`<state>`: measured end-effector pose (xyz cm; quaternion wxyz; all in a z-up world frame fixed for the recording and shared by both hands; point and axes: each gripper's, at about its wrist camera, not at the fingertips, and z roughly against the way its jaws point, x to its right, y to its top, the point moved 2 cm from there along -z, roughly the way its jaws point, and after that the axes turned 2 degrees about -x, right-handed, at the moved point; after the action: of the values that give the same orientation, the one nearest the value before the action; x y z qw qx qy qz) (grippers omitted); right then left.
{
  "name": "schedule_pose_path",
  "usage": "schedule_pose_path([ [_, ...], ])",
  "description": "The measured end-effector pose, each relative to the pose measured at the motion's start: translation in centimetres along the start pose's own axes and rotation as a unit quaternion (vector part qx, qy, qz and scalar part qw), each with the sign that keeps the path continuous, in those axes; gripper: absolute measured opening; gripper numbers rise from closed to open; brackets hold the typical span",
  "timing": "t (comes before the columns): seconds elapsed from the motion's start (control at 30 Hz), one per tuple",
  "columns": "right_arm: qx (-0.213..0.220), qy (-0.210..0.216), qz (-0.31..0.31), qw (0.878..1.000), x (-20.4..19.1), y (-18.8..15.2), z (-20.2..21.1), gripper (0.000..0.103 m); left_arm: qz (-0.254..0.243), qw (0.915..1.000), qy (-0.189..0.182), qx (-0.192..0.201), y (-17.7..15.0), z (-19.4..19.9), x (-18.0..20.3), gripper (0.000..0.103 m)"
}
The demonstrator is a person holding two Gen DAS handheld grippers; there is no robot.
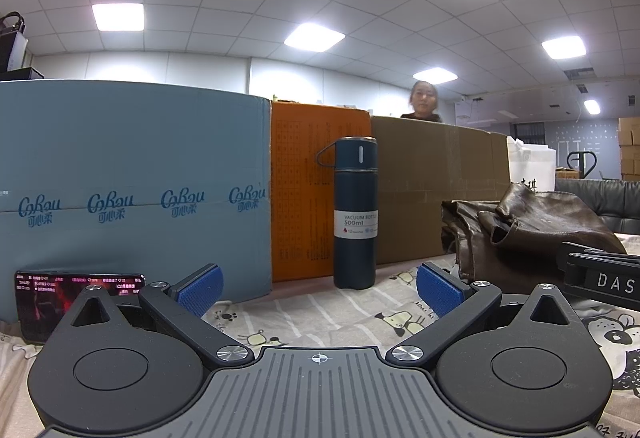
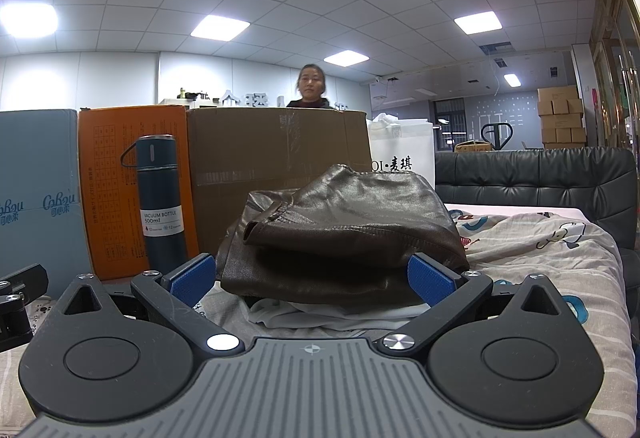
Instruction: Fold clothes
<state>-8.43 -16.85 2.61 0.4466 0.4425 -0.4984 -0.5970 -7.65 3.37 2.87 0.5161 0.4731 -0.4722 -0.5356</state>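
A folded dark brown leather garment (image 2: pixel 344 230) lies in a thick bundle on the cartoon-print sheet (image 2: pixel 540 250), on top of a white garment (image 2: pixel 320 312). My right gripper (image 2: pixel 314 276) is open, low on the sheet, its blue pads (image 2: pixel 430 278) on either side of the bundle's near edge. In the left wrist view the brown garment (image 1: pixel 528 234) sits to the right. My left gripper (image 1: pixel 318 290) is open and empty, resting low on the sheet (image 1: pixel 312 314) and facing a dark blue vacuum bottle (image 1: pixel 355 213).
A blue box (image 1: pixel 128 189), an orange box (image 1: pixel 308 189) and a brown carton (image 1: pixel 436 189) stand in a row behind. A phone (image 1: pixel 48 302) leans at the left. A white bag (image 2: pixel 404 153) and a dark sofa (image 2: pixel 532 177) are behind. A person (image 2: pixel 310 85) stands beyond the boxes.
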Motion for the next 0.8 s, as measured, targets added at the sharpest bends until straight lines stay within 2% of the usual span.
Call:
schedule_pose_path([
  [0.8,-0.005,-0.001,-0.001,1.000,0.11,-0.04,-0.13,0.103,0.001,1.0000,0.000,0.000,-0.01,-0.05,-0.07,0.103],
])
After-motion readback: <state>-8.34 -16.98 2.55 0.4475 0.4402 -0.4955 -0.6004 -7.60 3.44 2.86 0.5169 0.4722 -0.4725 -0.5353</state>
